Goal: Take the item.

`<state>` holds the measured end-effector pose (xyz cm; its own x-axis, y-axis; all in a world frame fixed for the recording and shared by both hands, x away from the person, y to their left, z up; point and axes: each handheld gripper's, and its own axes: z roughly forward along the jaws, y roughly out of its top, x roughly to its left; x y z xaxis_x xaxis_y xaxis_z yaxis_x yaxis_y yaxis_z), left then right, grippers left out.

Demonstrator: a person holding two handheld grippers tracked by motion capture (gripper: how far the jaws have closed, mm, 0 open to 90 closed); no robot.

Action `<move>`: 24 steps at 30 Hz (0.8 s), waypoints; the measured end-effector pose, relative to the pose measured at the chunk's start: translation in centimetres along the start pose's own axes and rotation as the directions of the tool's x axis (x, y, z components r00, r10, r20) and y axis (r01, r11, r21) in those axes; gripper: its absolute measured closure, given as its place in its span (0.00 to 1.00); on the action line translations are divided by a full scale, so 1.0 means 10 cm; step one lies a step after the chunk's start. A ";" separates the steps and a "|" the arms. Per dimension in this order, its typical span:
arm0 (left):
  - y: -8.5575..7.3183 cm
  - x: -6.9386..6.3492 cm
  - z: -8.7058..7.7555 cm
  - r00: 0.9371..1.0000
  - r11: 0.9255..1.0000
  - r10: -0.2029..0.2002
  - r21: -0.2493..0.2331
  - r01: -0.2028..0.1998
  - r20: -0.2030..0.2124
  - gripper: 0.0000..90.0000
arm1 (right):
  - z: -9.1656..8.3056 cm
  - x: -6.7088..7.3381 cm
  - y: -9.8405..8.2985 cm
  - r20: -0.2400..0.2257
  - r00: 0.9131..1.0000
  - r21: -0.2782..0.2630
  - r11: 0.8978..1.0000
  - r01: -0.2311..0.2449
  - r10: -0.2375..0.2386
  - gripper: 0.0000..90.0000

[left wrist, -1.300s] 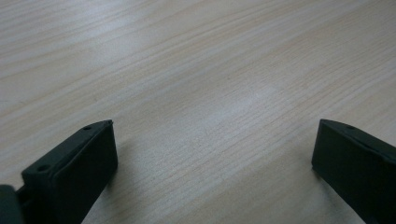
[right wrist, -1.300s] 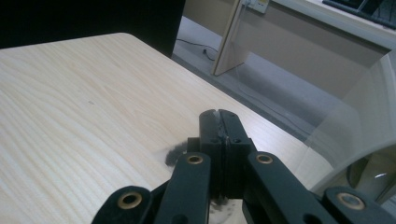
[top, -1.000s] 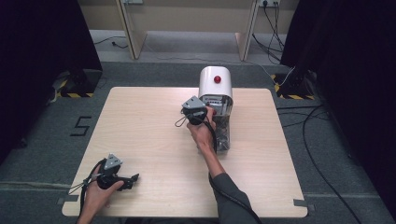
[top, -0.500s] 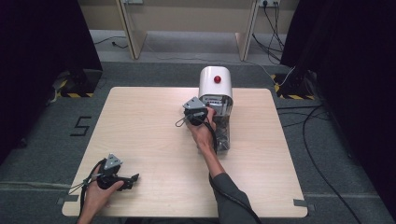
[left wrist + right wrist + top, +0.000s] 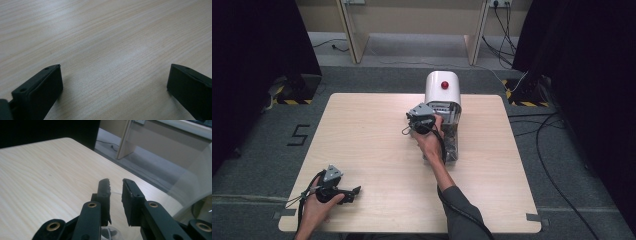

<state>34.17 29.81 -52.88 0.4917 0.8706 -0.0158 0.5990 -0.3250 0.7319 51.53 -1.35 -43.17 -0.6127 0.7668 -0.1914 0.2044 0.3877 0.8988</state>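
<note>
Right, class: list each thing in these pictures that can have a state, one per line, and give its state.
Left hand-held gripper: jaws wide apart, nothing between them, low over the table near its front left corner.
Right hand-held gripper: jaws close together with a narrow gap, nothing seen between them, held beside the white appliance.
White appliance: upright; on or off cannot be told.

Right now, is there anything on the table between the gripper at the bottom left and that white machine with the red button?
Nothing: in the high view, bare table stretches from the left gripper toward the machine.
</note>
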 end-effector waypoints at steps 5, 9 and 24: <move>0.00 0.00 0.00 1.000 1.000 0.001 0.001 -0.001 0.000 0.00 | -0.08 0.01 0.00 -0.081 0.996 -0.017 0.999 -0.030 0.028 0.80; 0.00 0.00 0.00 1.000 1.000 0.002 0.000 -0.002 0.000 0.00 | -0.14 0.01 -0.02 -0.126 0.991 -0.015 0.999 -0.043 0.041 0.77; 0.00 0.00 0.00 1.000 1.000 0.001 0.000 -0.001 0.000 0.00 | -0.49 -0.03 -0.17 -0.245 0.962 -0.019 0.992 -0.126 0.117 0.69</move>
<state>34.17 29.82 -52.88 0.4923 0.8703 -0.0149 0.5986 -0.3261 0.7316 47.63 -4.70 -42.70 -0.7526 0.6582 0.0176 0.2653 0.2786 0.9230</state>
